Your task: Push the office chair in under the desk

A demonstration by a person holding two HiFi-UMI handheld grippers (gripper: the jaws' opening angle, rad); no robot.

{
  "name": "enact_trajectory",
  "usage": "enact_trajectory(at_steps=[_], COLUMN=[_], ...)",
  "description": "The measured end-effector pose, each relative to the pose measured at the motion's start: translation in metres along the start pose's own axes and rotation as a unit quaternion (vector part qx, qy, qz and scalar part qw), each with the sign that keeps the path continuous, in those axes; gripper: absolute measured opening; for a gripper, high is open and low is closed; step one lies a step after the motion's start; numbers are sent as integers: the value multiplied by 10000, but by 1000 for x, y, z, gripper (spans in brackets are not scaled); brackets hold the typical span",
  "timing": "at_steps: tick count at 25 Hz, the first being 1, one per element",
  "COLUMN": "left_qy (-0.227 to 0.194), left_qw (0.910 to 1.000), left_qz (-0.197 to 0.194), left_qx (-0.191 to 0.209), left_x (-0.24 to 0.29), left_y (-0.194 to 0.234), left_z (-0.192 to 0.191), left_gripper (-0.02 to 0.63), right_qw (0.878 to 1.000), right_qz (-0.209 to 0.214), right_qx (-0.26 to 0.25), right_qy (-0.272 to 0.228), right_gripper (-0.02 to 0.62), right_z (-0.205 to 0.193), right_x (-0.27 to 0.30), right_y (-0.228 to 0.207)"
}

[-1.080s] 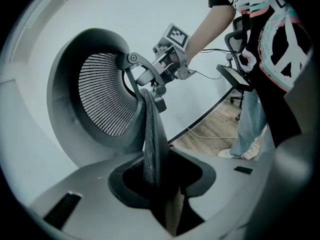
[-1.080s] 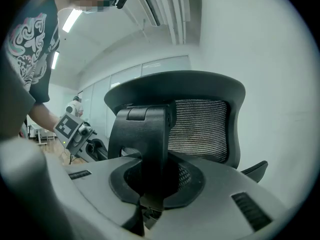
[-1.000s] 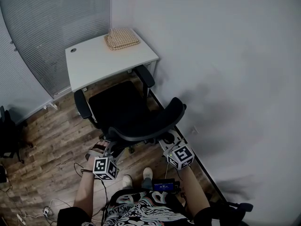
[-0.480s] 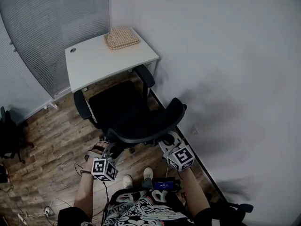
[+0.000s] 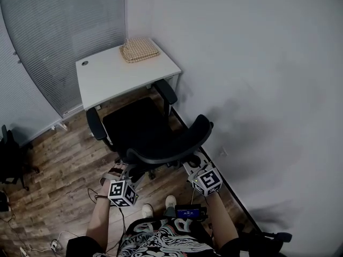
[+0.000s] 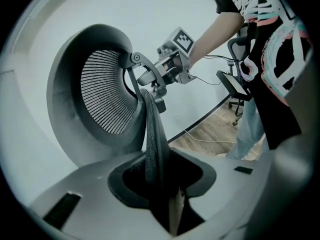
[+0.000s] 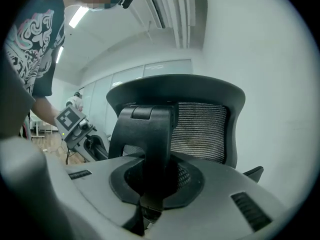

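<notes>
- Office chair [image 5: 140, 126]: stood on the wood floor [image 5: 59, 154], seat not yet pushed under.
- Desk [image 5: 107, 76]: set just beyond the chair's front, with the armrest tips met at its near edge.
- Backrest [image 5: 174, 142]: turned toward the person.
- Left gripper [image 5: 126, 170]: placed at the chair's rear left, jaws narrowed and clamped on the backrest's thin rim.
- Right gripper [image 5: 193, 164]: placed at the chair's rear right, jaws closed on a black bracket behind the backrest.
- Checked pad [image 5: 139, 49]: laid on the desk, well beyond the chair.
</notes>
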State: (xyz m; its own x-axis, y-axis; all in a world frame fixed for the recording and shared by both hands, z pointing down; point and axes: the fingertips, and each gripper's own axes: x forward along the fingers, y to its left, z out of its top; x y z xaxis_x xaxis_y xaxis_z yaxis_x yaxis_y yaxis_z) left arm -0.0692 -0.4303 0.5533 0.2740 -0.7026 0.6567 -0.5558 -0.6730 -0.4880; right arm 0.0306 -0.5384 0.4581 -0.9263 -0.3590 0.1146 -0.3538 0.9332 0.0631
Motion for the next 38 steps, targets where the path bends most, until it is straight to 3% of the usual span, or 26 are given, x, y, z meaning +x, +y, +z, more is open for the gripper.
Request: enact_trajectory(at_steps=[3, 6, 10, 16, 19, 24, 26, 28, 29, 30, 33, 34, 35, 37, 38], left_qy=[-3, 10, -84, -981, -1545, -2571, -2765, -2912, -2952, -2943, -2834, -2927, -3105, -3482, -3578], left_qw=[9999, 9993, 9985, 9936, 9839, 9445, 9254, 9007, 8897, 8836, 8859, 8808, 8676, 8274, 8154], left_qz=[-136, -377, -528, -148, 221, 870, 1151, 1362, 1405, 1430, 1420, 1288, 1063, 564, 410], left_qx=[-19, -26, -75, -541, -874, -1850, -2322, -2923, -3188, -3351, -3388, -3492, -3737, -4370, -4532], left_x=[-2, -4, -9, -35, -55, -90, -103, -110, -111, -112, -117, -120, -124, -133, -138], left_y=[-3, -10, -12, 9, 28, 49, 59, 68, 70, 69, 56, 50, 43, 29, 20], left_z=[-1, 1, 1, 11, 20, 29, 31, 35, 39, 43, 63, 71, 80, 96, 104], left_gripper=[159, 232, 254, 282, 272, 236, 163, 35, 29, 29, 29, 29, 29, 29, 29], right_qw=[9998, 9993, 9974, 9911, 9839, 9644, 9599, 9600, 9605, 9608, 9568, 9543, 9522, 9501, 9498], right_qz=[-197, -357, -666, -1286, -1712, -2421, -2600, -2657, -2663, -2666, -2820, -2906, -2975, -3054, -3071], right_qx=[12, 124, 243, 271, 518, 974, 940, 799, 741, 705, 630, 612, 600, 566, 544], right_qy=[40, 43, 119, 225, 15, -429, -458, -381, -331, -296, -310, -331, -333, -285, -262], right_gripper=[40, 49, 58, 78, 78, 64, 61, 34, 34, 34, 34, 34, 34, 32, 32], right_z=[1, 2, 3, 8, 12, 15, 17, 17, 17, 17, 20, 21, 23, 24, 24], right_x=[-1, -11, -23, -53, -84, -126, -132, -135, -137, -139, -153, -161, -170, -192, -204], right_y=[0, -2, 0, 0, 2, 8, 13, 20, 24, 30, 50, 57, 64, 78, 86])
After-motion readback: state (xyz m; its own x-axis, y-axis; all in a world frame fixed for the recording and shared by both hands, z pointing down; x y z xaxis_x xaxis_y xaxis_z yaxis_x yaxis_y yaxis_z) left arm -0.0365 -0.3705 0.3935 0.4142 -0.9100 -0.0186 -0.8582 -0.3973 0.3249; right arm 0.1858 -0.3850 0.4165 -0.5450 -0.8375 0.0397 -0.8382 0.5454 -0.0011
